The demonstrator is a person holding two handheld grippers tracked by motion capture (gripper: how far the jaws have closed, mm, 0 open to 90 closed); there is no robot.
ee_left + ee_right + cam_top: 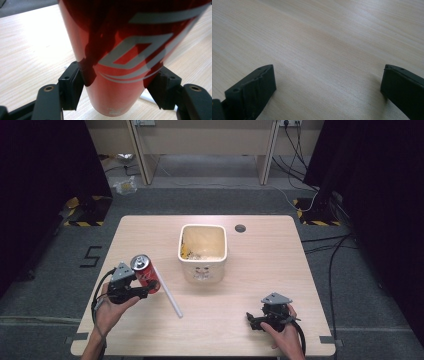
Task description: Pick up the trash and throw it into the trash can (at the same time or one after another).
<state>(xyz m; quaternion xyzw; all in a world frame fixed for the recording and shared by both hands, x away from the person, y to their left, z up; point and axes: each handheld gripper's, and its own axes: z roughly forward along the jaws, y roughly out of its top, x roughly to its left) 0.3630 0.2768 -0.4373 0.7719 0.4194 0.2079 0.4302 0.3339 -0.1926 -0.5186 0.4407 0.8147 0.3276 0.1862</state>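
- Red can (145, 271) clamped between the jaws of the left gripper (142, 287), to the left of the white bin (202, 251) and a little nearer the person's edge of the table (260, 270).
- Tilted in the high view, silver top leaning away toward the far left, lower end toward the gripper.
- Seen close in the left gripper view: red can (125, 57) with pale grey lettering, one black pad pressed on each side of its lower body, left gripper (115, 93) closed around it.
- White straw (170, 295) lying flat on the wood, just beside the can on the bin's near-left side, running diagonally toward the near edge.
- A short bit of the same white straw (147, 96) peeking out behind the can in the left gripper view.
- White bin open-topped, roughly mid-table, some yellowish scraps inside.
- Right gripper (257, 320) low over the table, to the near right of the bin, well apart from it.
- Right gripper (328, 91) jaws spread wide, bare wood between them.
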